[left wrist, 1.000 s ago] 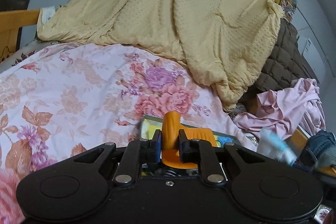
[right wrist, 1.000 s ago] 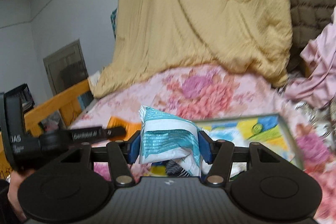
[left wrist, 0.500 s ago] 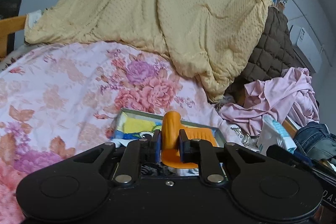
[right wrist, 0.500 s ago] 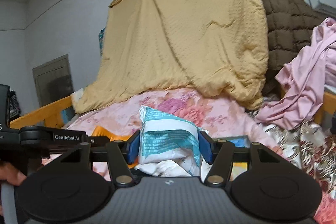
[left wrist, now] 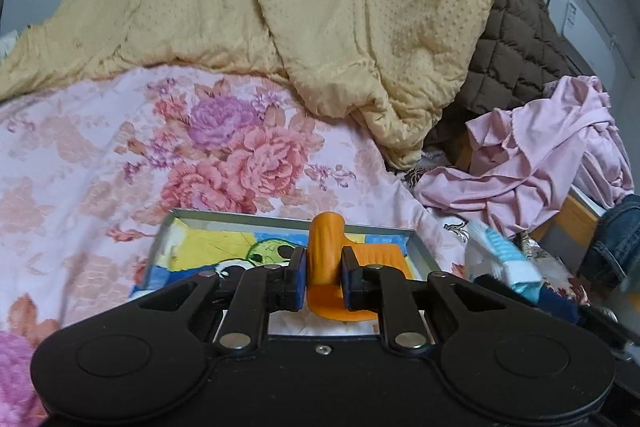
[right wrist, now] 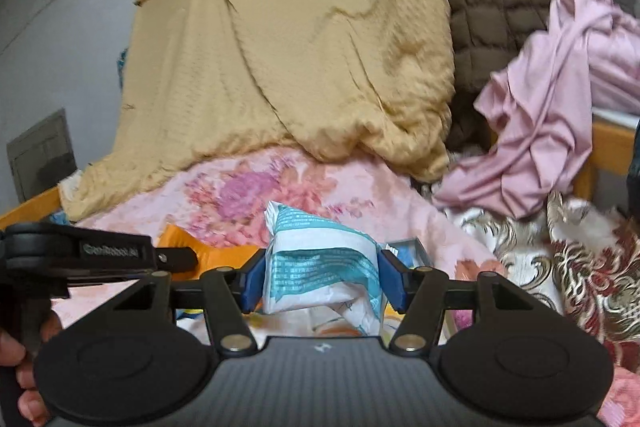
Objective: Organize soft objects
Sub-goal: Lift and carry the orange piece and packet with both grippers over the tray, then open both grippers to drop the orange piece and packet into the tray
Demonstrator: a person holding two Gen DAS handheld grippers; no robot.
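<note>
My left gripper [left wrist: 323, 277] is shut on a soft orange object [left wrist: 326, 259], held just above a shallow tray [left wrist: 368, 227] with a bright cartoon picture inside, lying on the floral bedspread [left wrist: 100, 155]. My right gripper [right wrist: 320, 279] is shut on a white and teal soft packet [right wrist: 320, 259], held over the tray's right side. The packet also shows at the right of the left wrist view [left wrist: 500, 259]. The left gripper and the orange object [right wrist: 208, 251] show at the left of the right wrist view.
A yellow blanket [left wrist: 320, 7] hangs behind the bed. A brown quilted cover [left wrist: 512, 59], crumpled pink clothes [left wrist: 540, 155] and jeans [left wrist: 616, 243] lie to the right. A wooden bed rail [right wrist: 608, 147] runs at the right. A gold and red patterned cloth [right wrist: 580, 259] lies nearby.
Both grippers have moved forward and right over the bed, each keeping its hold. The tray now lies nearer and more fully under the left gripper.
</note>
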